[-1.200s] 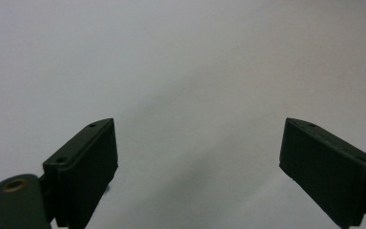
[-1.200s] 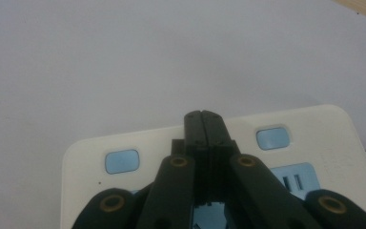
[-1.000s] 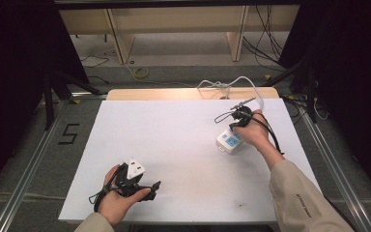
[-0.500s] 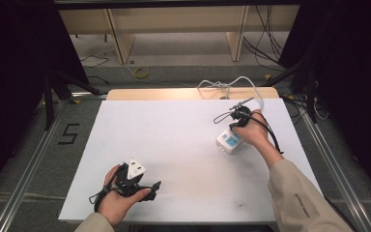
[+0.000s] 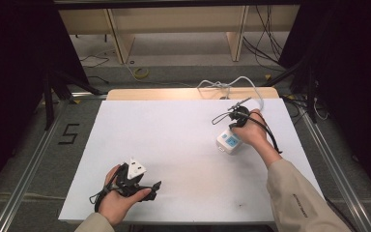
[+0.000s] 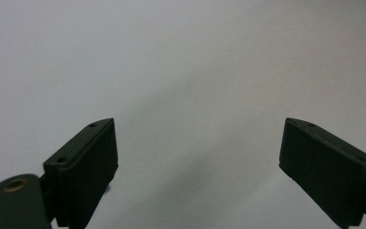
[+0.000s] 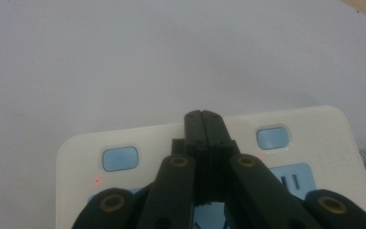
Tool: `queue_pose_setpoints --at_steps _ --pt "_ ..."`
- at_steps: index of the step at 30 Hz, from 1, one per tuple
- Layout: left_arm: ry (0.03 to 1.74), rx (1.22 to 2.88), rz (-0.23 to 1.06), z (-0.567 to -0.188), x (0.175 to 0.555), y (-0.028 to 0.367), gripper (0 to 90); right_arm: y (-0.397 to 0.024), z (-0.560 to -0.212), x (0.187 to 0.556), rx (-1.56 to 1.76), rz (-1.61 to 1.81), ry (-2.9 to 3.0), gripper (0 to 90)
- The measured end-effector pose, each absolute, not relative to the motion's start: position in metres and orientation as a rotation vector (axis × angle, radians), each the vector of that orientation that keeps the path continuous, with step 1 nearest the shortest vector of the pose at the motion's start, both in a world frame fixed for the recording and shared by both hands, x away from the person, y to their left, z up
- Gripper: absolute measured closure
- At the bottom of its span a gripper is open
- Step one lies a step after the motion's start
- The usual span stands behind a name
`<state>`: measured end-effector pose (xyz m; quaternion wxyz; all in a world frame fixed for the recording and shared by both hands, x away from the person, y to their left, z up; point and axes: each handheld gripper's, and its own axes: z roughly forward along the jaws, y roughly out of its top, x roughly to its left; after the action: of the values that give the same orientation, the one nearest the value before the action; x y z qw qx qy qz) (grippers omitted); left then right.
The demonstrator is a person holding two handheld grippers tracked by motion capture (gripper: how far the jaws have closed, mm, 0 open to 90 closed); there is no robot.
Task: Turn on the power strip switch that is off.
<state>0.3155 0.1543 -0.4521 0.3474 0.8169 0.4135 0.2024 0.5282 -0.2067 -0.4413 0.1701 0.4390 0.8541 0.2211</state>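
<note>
Resting at 2 o'clock on the white desk (image 5: 174,140), a white power strip (image 5: 228,142) lies directly under the right gripper (image 7: 203,125), whose jaws are closed with nothing between them, tips over the strip's top face between two blue switches (image 7: 120,158). A white cord (image 5: 232,83) runs off toward 12 o'clock. The left gripper (image 6: 198,157), at 7 o'clock and well apart from the strip, has its jaws spread wide over bare desk. The right hand (image 5: 251,130) is far nearer.

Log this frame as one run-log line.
left gripper: open, over bare white table | right gripper: shut, tips over white power strip between its two blue buttons | strip's white cable trails off far edge
</note>
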Motion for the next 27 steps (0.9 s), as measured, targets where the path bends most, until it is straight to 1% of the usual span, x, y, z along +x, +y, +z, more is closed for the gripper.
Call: queue_pose_setpoints --at_steps 27 --pt "1.071 2.12 0.521 -0.4527 0.3155 0.1535 12.6 -0.205 -0.4408 0.531 1.274 0.603 2.437 90.0"
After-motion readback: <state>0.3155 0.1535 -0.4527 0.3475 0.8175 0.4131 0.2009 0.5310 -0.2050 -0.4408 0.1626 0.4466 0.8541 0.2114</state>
